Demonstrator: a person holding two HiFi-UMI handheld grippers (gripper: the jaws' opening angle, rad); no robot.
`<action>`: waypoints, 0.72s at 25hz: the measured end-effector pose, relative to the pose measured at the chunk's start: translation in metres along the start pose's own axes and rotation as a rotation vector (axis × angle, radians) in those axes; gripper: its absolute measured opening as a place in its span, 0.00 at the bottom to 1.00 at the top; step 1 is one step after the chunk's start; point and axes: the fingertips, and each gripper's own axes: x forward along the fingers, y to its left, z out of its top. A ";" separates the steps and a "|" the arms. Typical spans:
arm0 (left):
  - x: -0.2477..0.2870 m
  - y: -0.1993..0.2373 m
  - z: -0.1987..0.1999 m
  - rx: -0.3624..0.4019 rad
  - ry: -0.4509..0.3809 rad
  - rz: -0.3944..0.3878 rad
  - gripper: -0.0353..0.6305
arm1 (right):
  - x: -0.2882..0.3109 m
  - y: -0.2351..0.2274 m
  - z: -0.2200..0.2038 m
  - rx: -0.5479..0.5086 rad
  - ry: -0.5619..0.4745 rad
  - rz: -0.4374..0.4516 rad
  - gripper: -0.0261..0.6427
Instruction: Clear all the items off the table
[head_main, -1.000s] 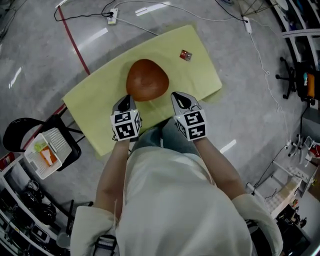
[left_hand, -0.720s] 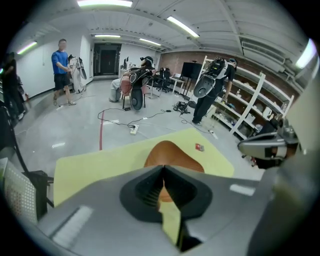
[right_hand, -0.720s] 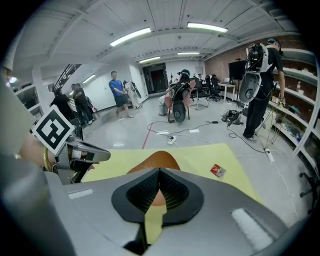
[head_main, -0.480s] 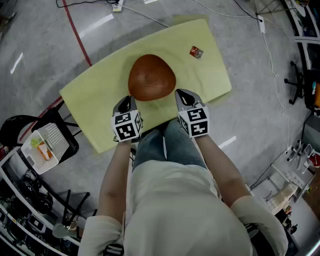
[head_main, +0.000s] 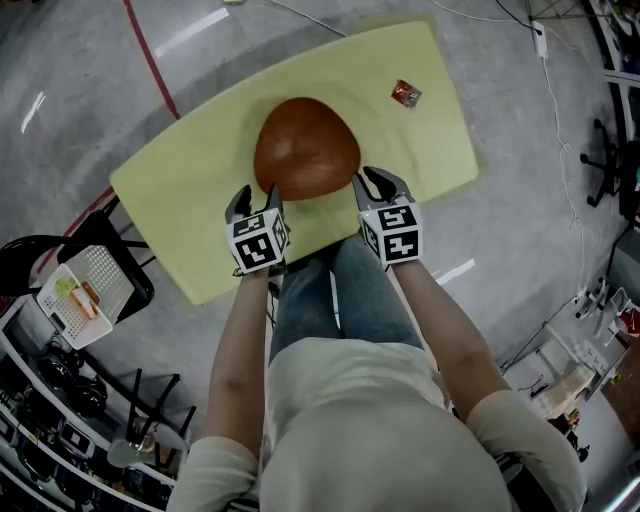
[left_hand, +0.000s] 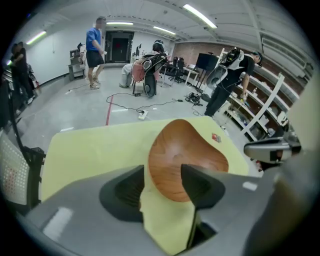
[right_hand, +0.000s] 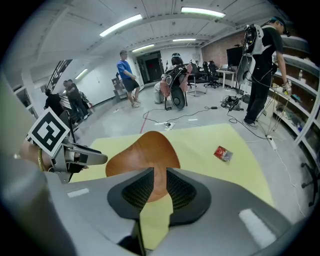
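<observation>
A brown wooden bowl (head_main: 305, 147) sits in the middle of the yellow table (head_main: 190, 190). A small red packet (head_main: 405, 94) lies toward the far right corner. My left gripper (head_main: 255, 203) is at the bowl's near left rim and my right gripper (head_main: 379, 184) is at its near right rim. Both pairs of jaws have just been opening. In the left gripper view the left gripper (left_hand: 162, 182) stands open, with the bowl (left_hand: 187, 150) showing in the gap, not pressed. In the right gripper view the right gripper (right_hand: 160, 187) has a narrower gap around the bowl's (right_hand: 142, 150) edge.
A white basket (head_main: 85, 290) rests on a black chair left of the table. A red line (head_main: 150, 60) and cables run across the floor behind it. Shelving (head_main: 600, 330) stands at the right. Several people (left_hand: 94, 50) are in the room beyond.
Both grippers have sunk toward the table and come up to the bowl's near rim. Their jaws, shut before, now stand apart.
</observation>
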 end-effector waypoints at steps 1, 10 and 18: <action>0.006 0.001 -0.003 -0.005 0.010 0.003 0.41 | 0.005 -0.003 -0.003 0.003 0.010 -0.002 0.15; 0.045 0.006 -0.020 -0.015 0.065 0.016 0.46 | 0.045 -0.024 -0.023 0.033 0.071 -0.016 0.17; 0.067 0.005 -0.034 -0.027 0.088 0.024 0.46 | 0.071 -0.038 -0.037 0.067 0.084 -0.018 0.17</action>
